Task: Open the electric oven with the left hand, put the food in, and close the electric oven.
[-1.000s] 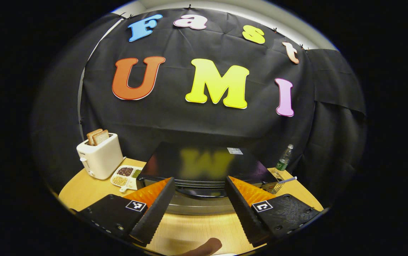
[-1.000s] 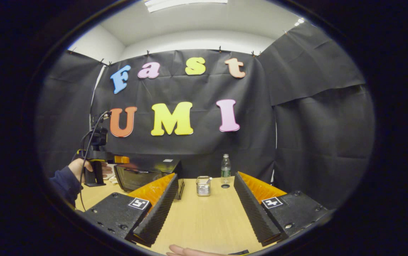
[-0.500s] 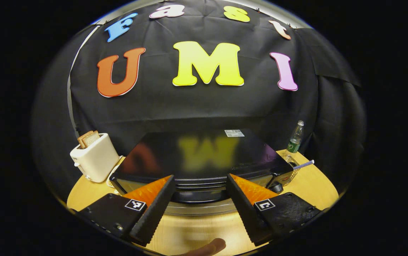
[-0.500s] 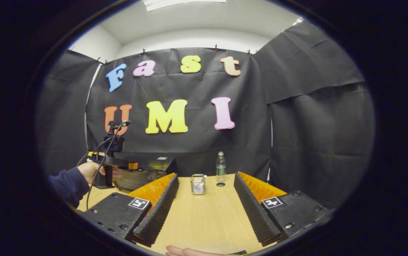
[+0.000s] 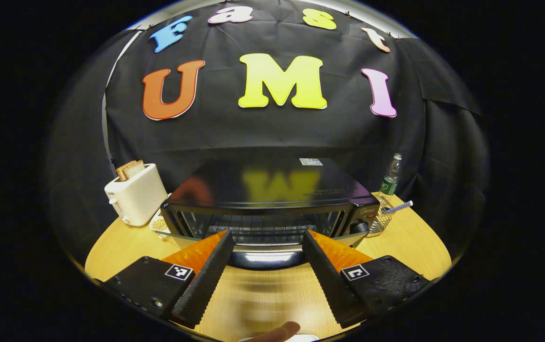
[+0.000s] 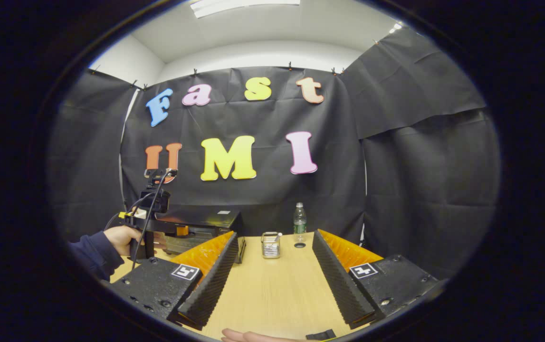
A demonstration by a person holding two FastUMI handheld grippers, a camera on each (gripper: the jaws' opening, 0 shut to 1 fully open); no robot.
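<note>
1. Two grippers in play, and I'm watching the left gripper with its jaws spread wide, nothing pressed between them, aimed at the electric oven at twelve o'clock.
2. The oven door is hanging partly dropped forward, its rounded, shiny handle sitting right between my left fingers; I can't tell whether either finger touches it.
3. Handling call: the handle looks like smooth, hard metal or plastic, stiff and likely slick, so I'd take it across its middle. The door is glass in a metal frame, hinged low, and I judge it will want to fall under its own weight, so ease it down.
4. Inside I can see the wire rack, thin parallel bars, rigid. The oven's top is glossy black sheet, mirror-like.
5. At ten o'clock stands a cream toaster, boxy with rounded corners, toast slices poking up.
6. At two o'clock, a clear plastic bottle and a small wire basket on the pale wooden table.
7. Over in the right gripper view, the right gripper also gapes wide and empty above bare tabletop, with the person's hand on the other tool at nine o'clock.
</note>
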